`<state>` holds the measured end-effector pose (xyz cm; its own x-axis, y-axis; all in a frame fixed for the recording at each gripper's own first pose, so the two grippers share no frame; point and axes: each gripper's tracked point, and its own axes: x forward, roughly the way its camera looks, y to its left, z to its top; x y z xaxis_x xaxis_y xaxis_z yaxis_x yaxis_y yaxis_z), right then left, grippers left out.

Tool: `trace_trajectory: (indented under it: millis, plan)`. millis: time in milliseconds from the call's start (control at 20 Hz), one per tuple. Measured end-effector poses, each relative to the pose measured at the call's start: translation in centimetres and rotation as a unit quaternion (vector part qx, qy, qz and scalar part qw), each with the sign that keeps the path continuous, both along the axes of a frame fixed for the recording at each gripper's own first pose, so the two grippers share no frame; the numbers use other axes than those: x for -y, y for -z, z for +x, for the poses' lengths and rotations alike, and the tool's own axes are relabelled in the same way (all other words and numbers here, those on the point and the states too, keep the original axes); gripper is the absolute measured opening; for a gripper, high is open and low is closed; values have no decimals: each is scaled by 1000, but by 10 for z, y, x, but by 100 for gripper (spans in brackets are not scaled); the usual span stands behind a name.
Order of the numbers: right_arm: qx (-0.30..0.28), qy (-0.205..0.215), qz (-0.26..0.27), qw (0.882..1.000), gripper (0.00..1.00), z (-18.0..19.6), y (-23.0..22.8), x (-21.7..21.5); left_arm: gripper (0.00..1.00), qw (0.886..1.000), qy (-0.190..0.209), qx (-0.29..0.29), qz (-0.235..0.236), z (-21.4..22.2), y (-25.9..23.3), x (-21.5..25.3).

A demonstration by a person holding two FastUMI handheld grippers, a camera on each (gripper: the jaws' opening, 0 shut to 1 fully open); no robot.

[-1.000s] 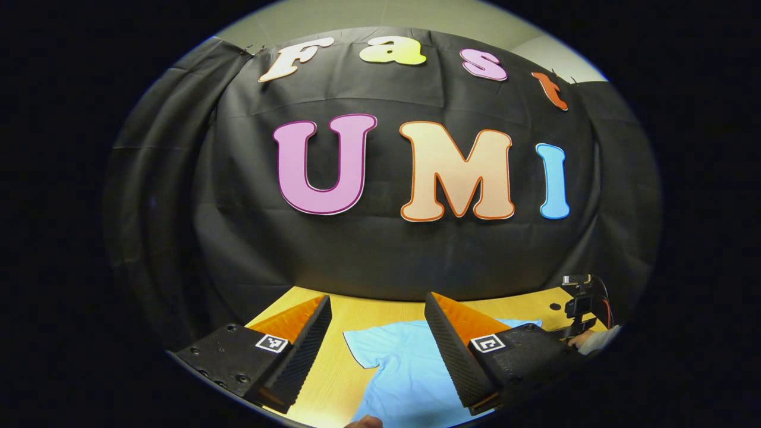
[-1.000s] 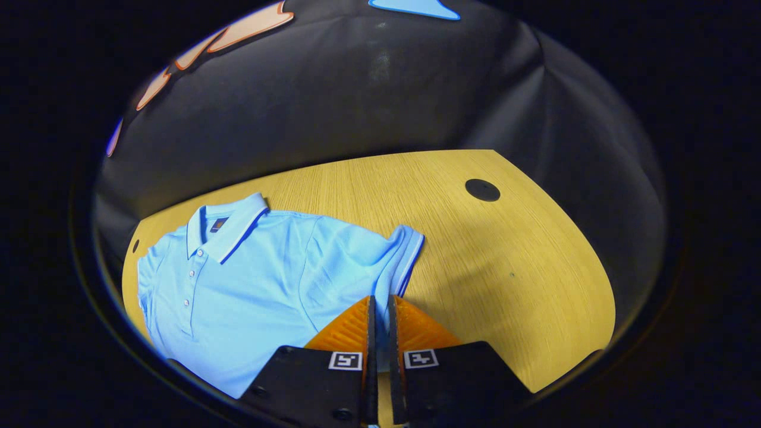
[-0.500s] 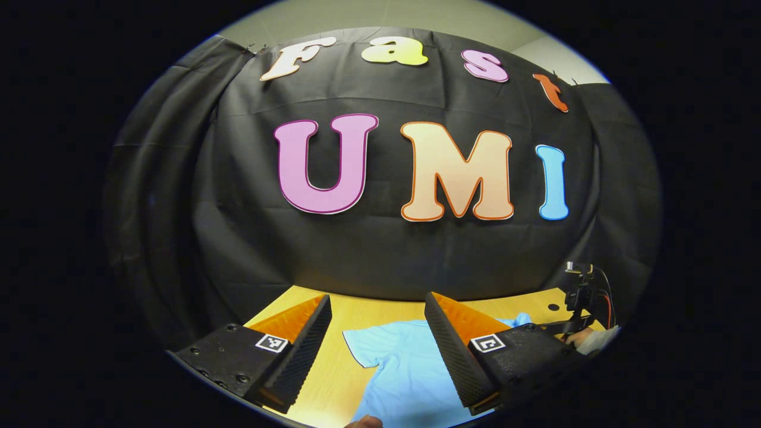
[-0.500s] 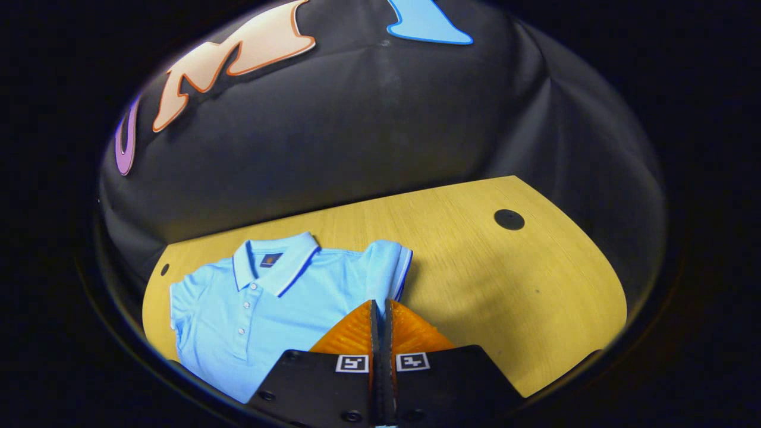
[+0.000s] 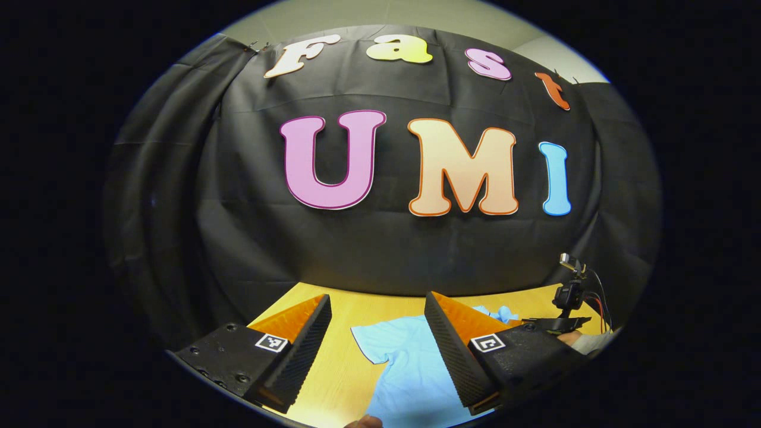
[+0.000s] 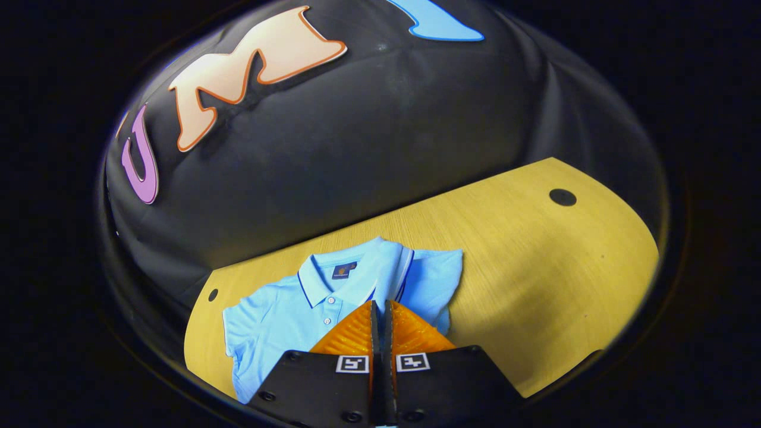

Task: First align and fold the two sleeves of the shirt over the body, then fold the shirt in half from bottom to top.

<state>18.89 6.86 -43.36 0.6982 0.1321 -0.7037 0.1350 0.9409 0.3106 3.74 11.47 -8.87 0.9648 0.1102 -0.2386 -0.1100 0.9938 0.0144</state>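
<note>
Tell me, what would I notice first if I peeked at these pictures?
The light blue polo shirt on the yellow wooden table catches the eye first. The right gripper is shut on its sleeve, lifting it over the shirt's body near the collar. In the left gripper view, the left gripper hangs open above the shirt's other side.

The shirt [image 6: 285, 315] is light blue, with a dark blue line edging its collar [image 6: 333, 279] and the sleeve cuff [image 6: 406, 273], white buttons down the placket, and a dark blue tag inside the collar. Beneath the shirt, the table [image 6: 523, 267] is yellow wood grain, with a black round spot [image 6: 562, 197] to the shirt's right.
</note>
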Motion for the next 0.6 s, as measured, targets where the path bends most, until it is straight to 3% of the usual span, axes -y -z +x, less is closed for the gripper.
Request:
trace_trajectory:
  millis: [150,250,500,600]
  plan:
    - [-11,0,0,1000,0,-4,9,-10,95,1000,-9,-3,-2,-3,3,-11]
    - [-14,-7,8,1000,9,-13,2,-16,95,1000,-13,-3,-6,-3,5,-15]
    - [47,-31,6,998,92,-14,-55,-14,95,999,-17,3,-27,8,14,-15]
    - [65,-34,6,997,97,-21,-79,-8,95,999,-18,2,-35,13,20,-13]
